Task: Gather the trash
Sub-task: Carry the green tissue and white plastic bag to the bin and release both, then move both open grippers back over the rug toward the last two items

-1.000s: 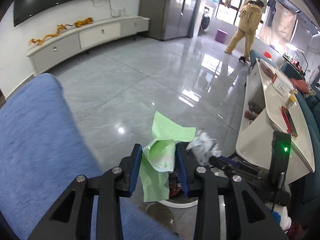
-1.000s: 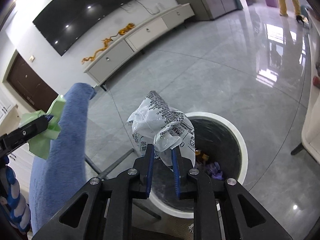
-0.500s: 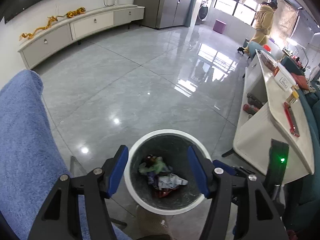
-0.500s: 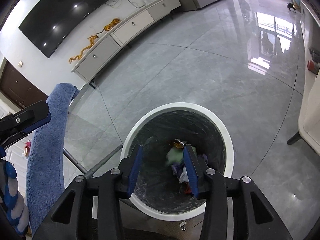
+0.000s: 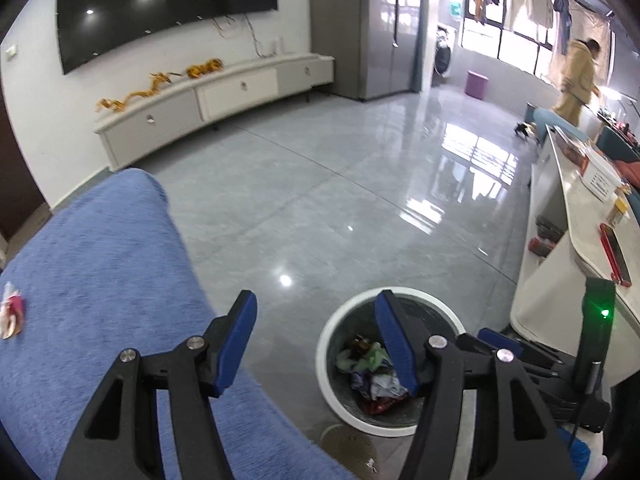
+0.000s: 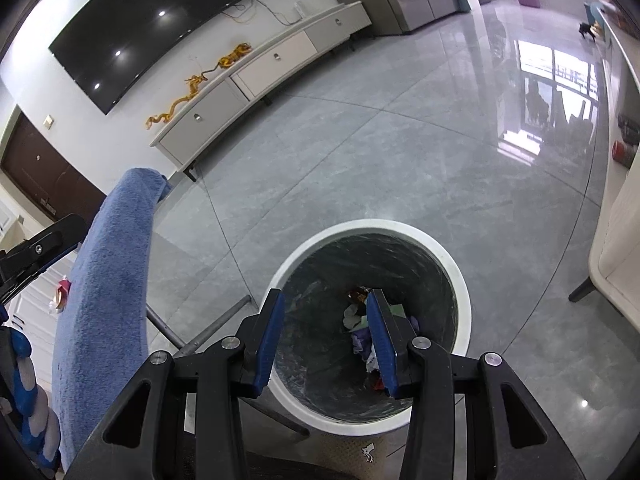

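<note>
step: drop done | left gripper (image 5: 314, 340) and right gripper (image 6: 326, 334) just opened, empty, above trash bin (image 6: 460, 280) | next: wrapper (image 5: 10, 314), left edge, blue cushion (image 5: 100, 260)

Two sets of tongs, both tilted steeply downward. Left tongs (image 5: 314, 312) with jaws parted wide, blue pads (image 5: 236, 340) facing each other, nothing between them; jaws just lately opened out. Black linkage arms spread in a V toward the near edge of the left wrist view. Right tongs (image 6: 324, 312) parted somewhat less, blue pads (image 6: 382, 340) upright and parallel, likewise empty; also just lately opened. Seen from the right wrist view, a black finger of the left tongs pokes in at the far left edge. Seen from the left wrist view, the right tongs' black body with a green light sits at the near right.
</note>
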The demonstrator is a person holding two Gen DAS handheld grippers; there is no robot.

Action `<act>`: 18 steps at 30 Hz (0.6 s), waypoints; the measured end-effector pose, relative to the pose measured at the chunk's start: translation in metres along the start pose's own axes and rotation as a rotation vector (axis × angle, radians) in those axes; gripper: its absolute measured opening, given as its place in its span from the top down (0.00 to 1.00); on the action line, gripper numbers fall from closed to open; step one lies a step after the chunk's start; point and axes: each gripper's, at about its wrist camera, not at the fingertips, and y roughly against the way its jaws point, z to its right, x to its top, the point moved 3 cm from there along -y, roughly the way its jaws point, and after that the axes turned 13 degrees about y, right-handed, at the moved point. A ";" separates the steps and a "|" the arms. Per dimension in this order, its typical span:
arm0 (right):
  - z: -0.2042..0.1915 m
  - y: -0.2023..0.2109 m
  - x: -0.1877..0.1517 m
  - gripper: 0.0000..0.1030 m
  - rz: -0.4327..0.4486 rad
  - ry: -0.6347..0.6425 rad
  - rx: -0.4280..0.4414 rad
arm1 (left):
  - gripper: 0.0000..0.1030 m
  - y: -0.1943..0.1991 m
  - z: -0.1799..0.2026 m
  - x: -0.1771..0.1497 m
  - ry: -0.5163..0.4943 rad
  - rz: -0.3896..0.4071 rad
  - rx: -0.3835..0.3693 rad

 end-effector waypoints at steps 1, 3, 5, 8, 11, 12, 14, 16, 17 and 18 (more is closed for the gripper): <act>-0.003 0.003 0.001 0.59 0.005 0.008 -0.002 | 0.41 0.005 -0.004 0.000 0.005 0.013 0.008; -0.012 0.009 0.005 0.59 0.017 0.029 -0.002 | 0.39 0.014 -0.011 0.000 0.014 0.038 0.026; -0.021 0.015 0.008 0.57 0.029 0.052 -0.001 | 0.32 0.025 -0.022 -0.001 0.028 0.064 0.041; -0.035 0.024 0.013 0.56 0.047 0.082 0.003 | 0.29 0.040 -0.036 -0.004 0.047 0.098 0.062; -0.052 0.032 0.016 0.55 0.063 0.114 0.012 | 0.29 0.055 -0.052 -0.004 0.068 0.126 0.086; -0.058 0.034 0.017 0.55 0.068 0.124 0.015 | 0.29 0.060 -0.057 -0.005 0.075 0.136 0.094; -0.071 0.040 0.020 0.55 0.080 0.148 0.021 | 0.29 0.072 -0.068 -0.005 0.090 0.166 0.117; -0.084 0.046 0.021 0.54 0.092 0.175 0.029 | 0.29 0.084 -0.078 -0.007 0.103 0.196 0.143; -0.090 0.049 0.021 0.54 0.098 0.189 0.032 | 0.29 0.092 -0.085 -0.007 0.111 0.217 0.158; -0.095 0.053 0.022 0.54 0.103 0.200 0.036 | 0.29 0.097 -0.088 -0.008 0.116 0.229 0.166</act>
